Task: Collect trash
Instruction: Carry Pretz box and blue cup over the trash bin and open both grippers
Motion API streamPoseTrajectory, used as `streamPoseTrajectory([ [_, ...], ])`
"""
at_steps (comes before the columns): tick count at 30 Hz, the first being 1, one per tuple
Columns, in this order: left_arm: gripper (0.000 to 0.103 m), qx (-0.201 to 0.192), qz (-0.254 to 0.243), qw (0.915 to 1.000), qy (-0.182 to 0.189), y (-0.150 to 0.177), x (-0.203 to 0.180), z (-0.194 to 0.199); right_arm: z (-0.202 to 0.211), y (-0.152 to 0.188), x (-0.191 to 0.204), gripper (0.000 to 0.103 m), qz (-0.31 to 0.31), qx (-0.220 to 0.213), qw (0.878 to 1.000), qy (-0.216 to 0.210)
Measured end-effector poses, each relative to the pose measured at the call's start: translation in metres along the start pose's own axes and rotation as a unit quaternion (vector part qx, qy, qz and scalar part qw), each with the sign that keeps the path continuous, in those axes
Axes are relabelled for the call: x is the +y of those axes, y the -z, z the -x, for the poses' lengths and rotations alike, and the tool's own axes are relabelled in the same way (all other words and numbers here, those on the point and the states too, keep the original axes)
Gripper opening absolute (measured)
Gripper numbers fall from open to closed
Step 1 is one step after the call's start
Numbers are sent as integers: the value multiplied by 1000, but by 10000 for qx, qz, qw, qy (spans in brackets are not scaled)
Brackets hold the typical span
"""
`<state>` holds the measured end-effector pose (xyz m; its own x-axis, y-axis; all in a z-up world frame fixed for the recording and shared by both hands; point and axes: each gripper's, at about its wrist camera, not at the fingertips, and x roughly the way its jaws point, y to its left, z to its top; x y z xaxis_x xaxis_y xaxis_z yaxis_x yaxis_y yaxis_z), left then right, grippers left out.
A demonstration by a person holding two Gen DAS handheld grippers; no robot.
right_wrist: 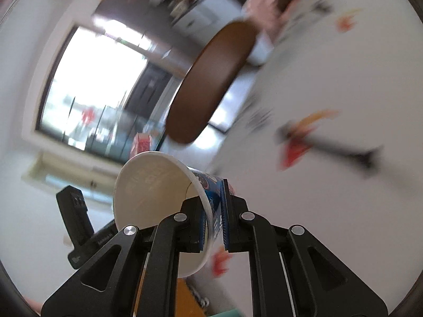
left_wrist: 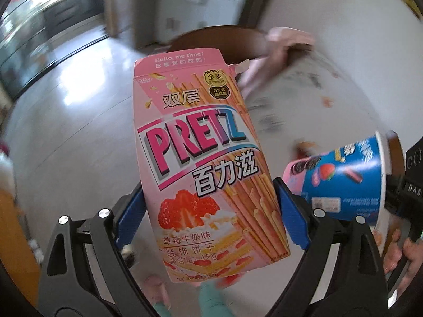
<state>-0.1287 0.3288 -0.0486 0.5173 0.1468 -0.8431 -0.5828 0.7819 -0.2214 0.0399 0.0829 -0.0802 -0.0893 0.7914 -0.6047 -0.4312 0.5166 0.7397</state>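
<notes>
Left gripper (left_wrist: 211,208) has its blue fingers (left_wrist: 289,211) clamped on a pink cardboard Pretz box (left_wrist: 201,163), torn-open top flap (contents not visible). Right gripper (right_wrist: 213,216) pinches the rim wall of a paper snack cup (right_wrist: 153,195), white inside, looks empty, both held above the floor.

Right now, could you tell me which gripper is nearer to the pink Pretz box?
Left. The left gripper is clamped on the Pretz box itself. The right gripper is off to its side, pinching the wall of the blue paper cup.
</notes>
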Motion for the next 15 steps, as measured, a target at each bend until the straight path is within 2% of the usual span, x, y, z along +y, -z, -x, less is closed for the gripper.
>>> streamPoseTrajectory([
  [4, 87, 363, 622, 9966, -407, 55, 109, 10, -92, 50, 57, 11, 137, 651, 9975, -226],
  [7, 87, 708, 998, 9897, -749, 104, 181, 13, -166, 94, 91, 11, 184, 1254, 9912, -387],
  [9, 87, 988, 1308, 9830, -826, 140, 226, 9, -206, 121, 107, 11, 251, 1620, 9857, -400],
  [12, 87, 1298, 1804, 9714, -836, 186, 274, -9, -268, 163, 117, 11, 368, 2184, 9748, -271],
  [15, 87, 1561, 2129, 9617, -737, 226, 304, -43, -323, 196, 105, 11, 338, 2582, 9655, -18],
])
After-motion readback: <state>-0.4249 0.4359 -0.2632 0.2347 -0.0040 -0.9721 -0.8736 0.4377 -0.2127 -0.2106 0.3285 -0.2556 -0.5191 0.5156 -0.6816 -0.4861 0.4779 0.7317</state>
